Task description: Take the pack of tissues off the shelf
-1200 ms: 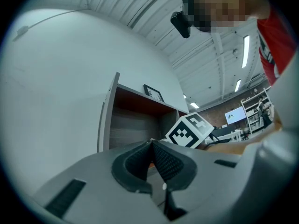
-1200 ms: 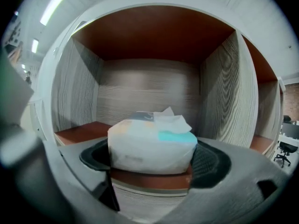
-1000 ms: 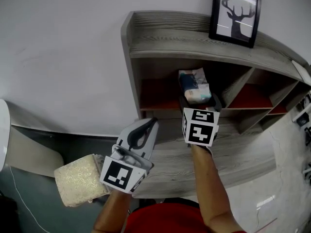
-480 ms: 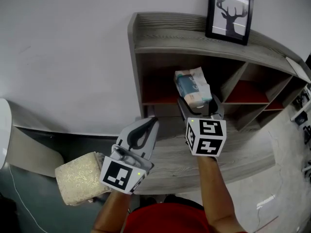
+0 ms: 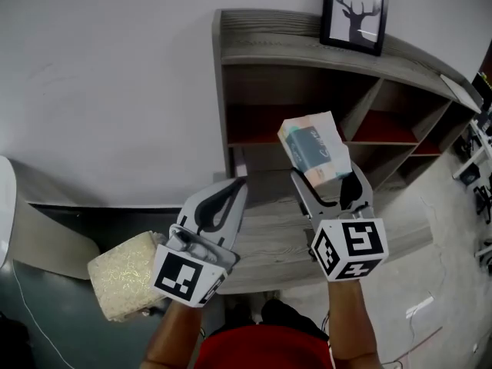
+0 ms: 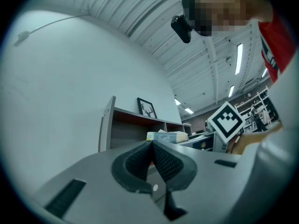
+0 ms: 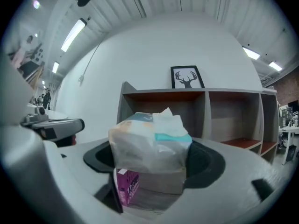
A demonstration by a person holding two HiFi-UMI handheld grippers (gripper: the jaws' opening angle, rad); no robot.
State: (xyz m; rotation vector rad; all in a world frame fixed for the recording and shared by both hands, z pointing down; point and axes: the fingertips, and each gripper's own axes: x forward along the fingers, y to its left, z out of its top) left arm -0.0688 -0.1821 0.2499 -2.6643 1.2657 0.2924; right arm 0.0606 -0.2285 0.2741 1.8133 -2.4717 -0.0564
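My right gripper (image 5: 330,194) is shut on the pack of tissues (image 5: 315,149), a soft plastic-wrapped pack with teal print and a tissue sticking out of its top (image 7: 152,143). It hangs in the air in front of the grey wooden shelf unit (image 5: 307,52), outside its compartments. In the right gripper view the pack fills the gap between the two dark pads (image 7: 203,160). My left gripper (image 5: 228,198) stays low at the left over the shelf's lower board, shut with nothing in it; its pads (image 6: 163,160) meet in the left gripper view.
A framed deer picture (image 5: 354,12) stands on top of the shelf unit. The compartments have red floors (image 5: 388,129). A pale textured cushion (image 5: 123,275) lies at lower left beside a white chair edge (image 5: 6,206). A white wall (image 5: 108,75) rises behind.
My right gripper has drawn back out of the shelf compartment toward me and slightly right, carrying the tissue pack with it. The left gripper has barely moved.
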